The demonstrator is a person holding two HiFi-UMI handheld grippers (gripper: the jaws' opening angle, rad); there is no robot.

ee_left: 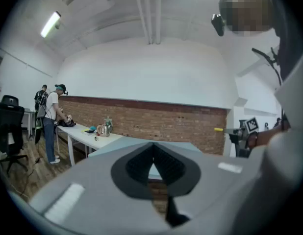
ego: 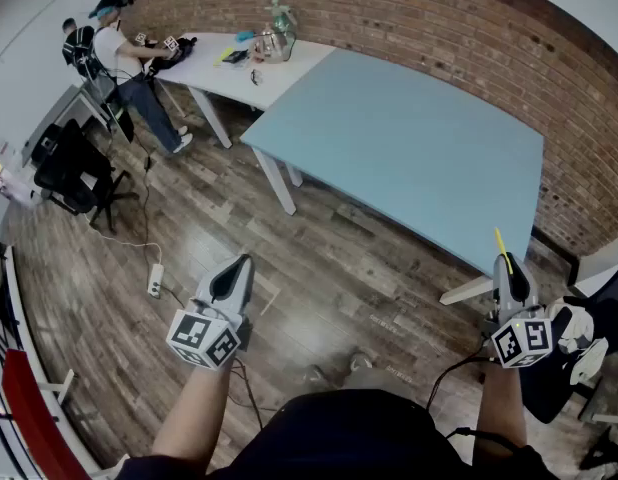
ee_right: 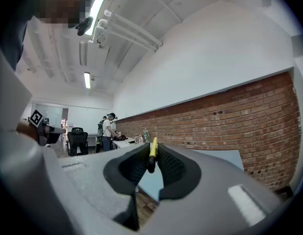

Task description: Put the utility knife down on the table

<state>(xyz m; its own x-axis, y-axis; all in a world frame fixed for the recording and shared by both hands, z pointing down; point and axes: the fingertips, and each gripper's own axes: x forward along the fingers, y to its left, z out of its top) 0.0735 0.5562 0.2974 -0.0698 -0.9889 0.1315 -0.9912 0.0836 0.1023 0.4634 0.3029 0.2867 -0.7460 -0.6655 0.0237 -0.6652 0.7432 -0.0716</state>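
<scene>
Knife (ego: pixel 500 243) is in the right gripper (ego: pixel 507 264). In the right gripper view the jaws are clamped on its yellow body (ee_right: pixel 152 149), with the pads on both sides. Nothing else is between them.

Long axis runs along the jaws. The knife sticks out forward past the tips, roughly level and pointing away from the person, so it is gripped near its back end and most of its length is free ahead of the pads.

Key relation is knife to table (ego: pixel 409 138). In the head view the right gripper sits at the near right corner of the blue top, with the knife tip just overlapping that corner's edge. Most of the top lies ahead and to the left of the jaws. In the right gripper view the top (ee_right: pixel 217 155) shows below and beyond the jaw line, so I judge the knife is above the surface, not on it. I can't tell how far above.

Left gripper (ego: pixel 237 268) has its jaws together (ee_left: pixel 152 156) and is empty. It hangs over the floor (ego: pixel 319 268), short of the table's near edge and well apart from the knife, so it has no part in this.

The right arm is the only one in play. My read of the next move — carry the knife forward and a bit left so its whole length is over the top, lower it until the body lies flat, then open. Risk: releasing at the corner leaves the free end overhanging, and the knife could tip off the edge.
</scene>
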